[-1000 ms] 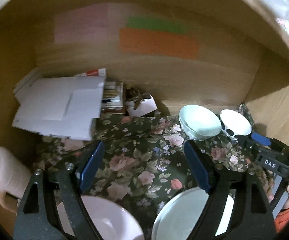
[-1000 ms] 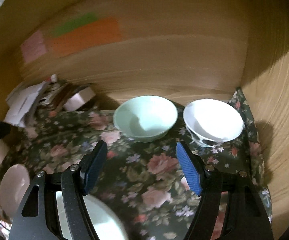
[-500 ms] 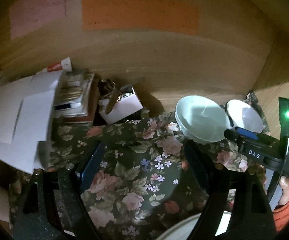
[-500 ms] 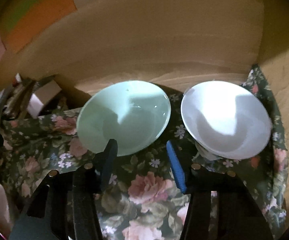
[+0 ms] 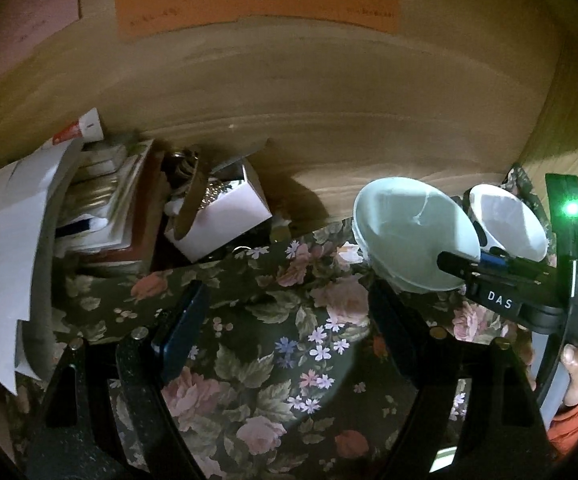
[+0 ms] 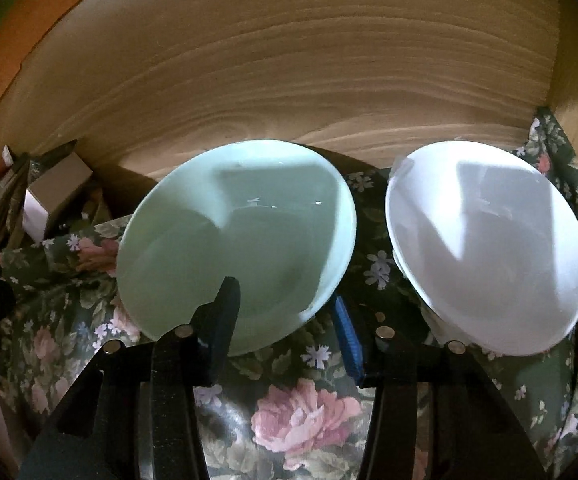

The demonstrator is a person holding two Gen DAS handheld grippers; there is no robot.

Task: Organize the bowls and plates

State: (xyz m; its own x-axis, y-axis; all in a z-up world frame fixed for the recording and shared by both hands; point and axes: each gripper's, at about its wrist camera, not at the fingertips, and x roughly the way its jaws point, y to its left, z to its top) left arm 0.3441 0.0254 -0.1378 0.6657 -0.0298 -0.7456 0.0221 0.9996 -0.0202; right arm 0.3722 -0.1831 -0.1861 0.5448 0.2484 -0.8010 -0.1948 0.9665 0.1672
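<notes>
Right gripper (image 6: 285, 312) part open, fingers astride near rim of green bowl (image 6: 241, 240), far right on table; not yet clamped. Best slid deeper before squeezing, clear of white bowl (image 6: 485, 248) just beside. Left gripper (image 5: 285, 320) wide open, empty. Bowl bases hidden.

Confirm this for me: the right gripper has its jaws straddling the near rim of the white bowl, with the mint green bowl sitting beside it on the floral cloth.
Wrong bowl. In the right wrist view, the right gripper has its jaws straddling the near rim of the mint green bowl, one finger inside and one outside. The white bowl is the one sitting beside it on the floral cloth.
</notes>
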